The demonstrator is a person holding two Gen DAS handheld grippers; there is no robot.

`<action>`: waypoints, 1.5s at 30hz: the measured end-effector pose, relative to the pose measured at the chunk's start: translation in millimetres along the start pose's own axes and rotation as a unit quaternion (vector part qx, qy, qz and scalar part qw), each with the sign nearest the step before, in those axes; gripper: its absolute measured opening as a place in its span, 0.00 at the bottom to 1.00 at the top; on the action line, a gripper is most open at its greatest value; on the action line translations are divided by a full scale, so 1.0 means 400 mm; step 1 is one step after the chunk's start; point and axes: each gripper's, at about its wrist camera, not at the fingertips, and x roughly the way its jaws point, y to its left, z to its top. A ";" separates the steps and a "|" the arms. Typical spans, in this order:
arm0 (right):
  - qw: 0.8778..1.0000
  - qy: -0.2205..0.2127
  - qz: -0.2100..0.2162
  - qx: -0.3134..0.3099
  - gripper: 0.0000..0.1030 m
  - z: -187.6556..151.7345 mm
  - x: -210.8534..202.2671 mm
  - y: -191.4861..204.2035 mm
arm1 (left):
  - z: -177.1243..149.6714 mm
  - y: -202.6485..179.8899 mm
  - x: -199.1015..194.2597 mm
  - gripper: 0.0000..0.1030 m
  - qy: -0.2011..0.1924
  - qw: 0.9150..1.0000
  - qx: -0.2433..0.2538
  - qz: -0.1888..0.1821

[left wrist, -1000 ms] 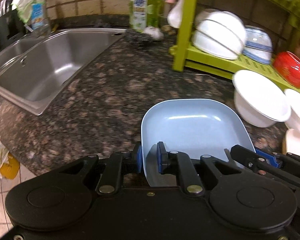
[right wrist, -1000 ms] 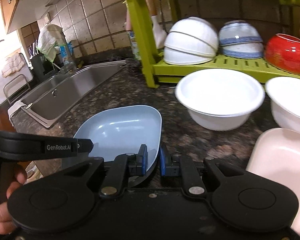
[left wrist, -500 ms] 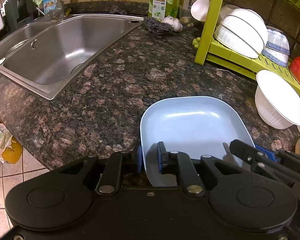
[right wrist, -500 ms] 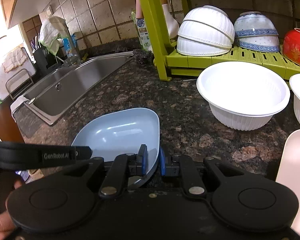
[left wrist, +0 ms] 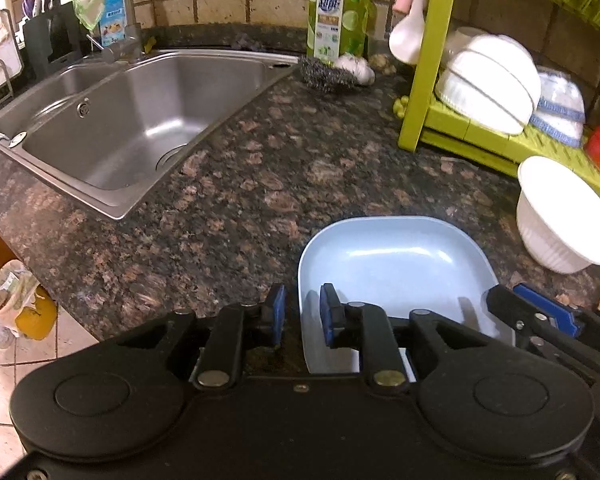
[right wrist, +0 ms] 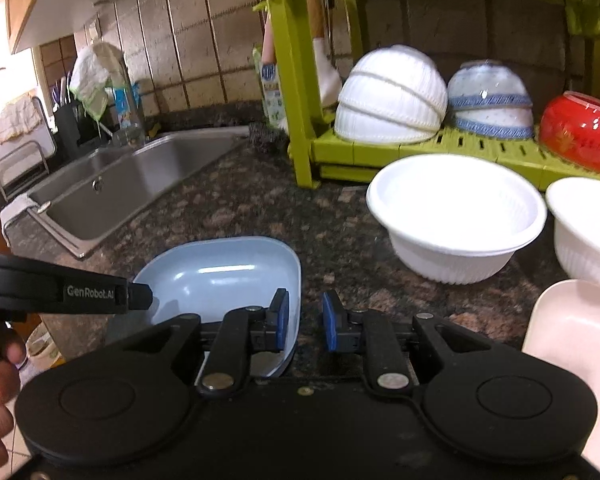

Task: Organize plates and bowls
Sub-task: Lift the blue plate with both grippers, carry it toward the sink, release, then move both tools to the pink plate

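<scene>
With both tools released, left tool (left wrist: 302, 314) and right tool (right wrist: 303, 322) straddle opposite rims of plate (left wrist: 396, 264) on worktop (left wrist: 260, 184).

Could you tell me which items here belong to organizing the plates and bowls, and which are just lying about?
Job:
- blue plate
- white bowl
- pale plate
- green dish rack holding upturned bowls

Lying about:
- dish soap bottle
- steel scourer
- sink
- knife block

The left gripper (left wrist: 302, 314) and the right gripper (right wrist: 305, 322) are both held level with jaws parted, gripping nothing.
</scene>
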 end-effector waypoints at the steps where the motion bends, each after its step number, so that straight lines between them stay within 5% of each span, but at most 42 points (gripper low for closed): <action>1: 1.000 -0.008 -0.001 0.002 0.20 0.002 -0.008 -0.003 | 0.002 0.002 -0.003 0.28 -0.003 1.000 -0.004 -0.001; 5: 0.999 -0.048 -0.005 0.019 0.25 0.007 -0.048 -0.018 | 0.005 0.004 -0.020 0.29 -0.024 1.000 -0.013 0.010; 9: 0.995 -0.092 -0.013 0.027 0.31 0.011 -0.099 -0.035 | 0.002 -0.007 -0.049 0.51 -0.059 0.998 -0.008 0.012; 14: 0.989 -0.140 -0.029 0.038 0.39 0.005 -0.179 -0.069 | -0.003 -0.037 -0.097 0.55 -0.105 0.994 0.005 -0.005; 21: 0.978 -0.184 -0.074 0.056 0.47 -0.013 -0.287 -0.149 | -0.027 -0.113 -0.129 0.60 -0.117 0.991 0.038 -0.050; 35: 0.962 -0.157 -0.165 0.149 0.46 -0.073 -0.392 -0.380 | -0.074 -0.299 -0.134 0.60 -0.074 0.982 0.114 -0.130; 45: 0.977 -0.089 -0.158 0.110 0.43 -0.103 -0.339 -0.397 | -0.114 -0.415 -0.110 0.59 -0.056 0.974 0.173 -0.135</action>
